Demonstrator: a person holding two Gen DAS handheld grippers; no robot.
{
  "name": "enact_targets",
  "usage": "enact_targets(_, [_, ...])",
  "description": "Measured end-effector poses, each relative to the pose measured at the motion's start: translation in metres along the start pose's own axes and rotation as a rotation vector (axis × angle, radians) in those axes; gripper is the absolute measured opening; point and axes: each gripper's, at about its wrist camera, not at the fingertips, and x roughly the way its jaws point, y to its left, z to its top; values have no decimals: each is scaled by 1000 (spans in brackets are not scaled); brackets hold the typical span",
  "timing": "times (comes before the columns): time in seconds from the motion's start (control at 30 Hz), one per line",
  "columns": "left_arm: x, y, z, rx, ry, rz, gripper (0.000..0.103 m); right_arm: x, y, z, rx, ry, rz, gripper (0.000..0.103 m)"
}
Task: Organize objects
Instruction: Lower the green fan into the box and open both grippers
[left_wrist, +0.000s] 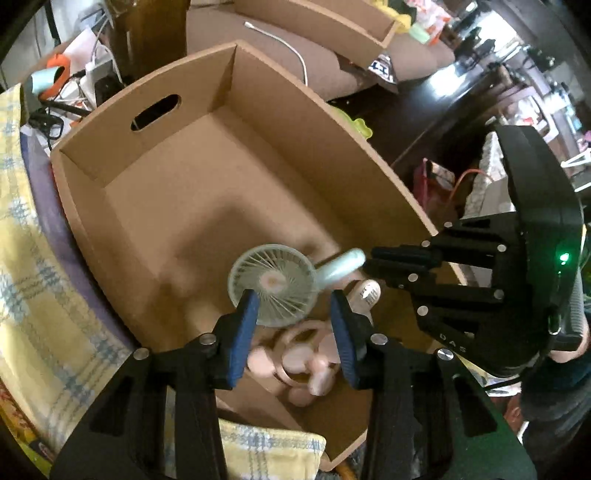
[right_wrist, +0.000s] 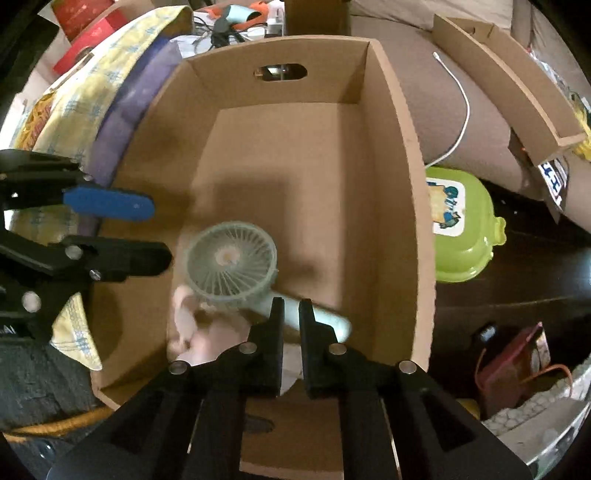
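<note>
A pale green handheld fan (left_wrist: 273, 282) hangs inside an open cardboard box (left_wrist: 155, 184). My right gripper (right_wrist: 291, 310) is shut on the fan's handle (right_wrist: 325, 319); it also shows in the left wrist view (left_wrist: 373, 260). A pink fan (left_wrist: 299, 354) and other pale pink items lie on the box floor under it, also seen in the right wrist view (right_wrist: 207, 339). My left gripper (left_wrist: 293, 310) is open and empty above the near end of the box, with the green fan's head between and beyond its blue pads (left_wrist: 243, 332). It shows at the left in the right wrist view (right_wrist: 147, 229).
A yellow checked cloth (left_wrist: 40, 295) over a purple cushion lies left of the box. A green plastic container (right_wrist: 461, 225) sits right of it. A second cardboard box (right_wrist: 517, 96) and a white cable (right_wrist: 461, 118) lie on the brown sofa behind. Cables and clutter are at the far left.
</note>
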Motion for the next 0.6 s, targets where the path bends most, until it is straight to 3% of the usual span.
enact_targets(0.17, [-24,3,-16,-3,-41,-32,37,-13,4,-7,-1,-5,-28,8])
enact_targets(0.3, [-54,-1,-33,10,-98,4,38,-35,7,-17,33,-41,-29,8])
enact_targets(0.37, [-73,0,-50,4,-129,12,39,-51,14,-22,45,-72,-29,9])
enact_targets(0.47, [-103,4,-82,-22,-176,-51,40,-83,29,-29,59,-137,-25,10])
enact_targets(0.6, [-141,19,-116,-65,-241,-34,41,-122,56,-34,20,-205,7,10])
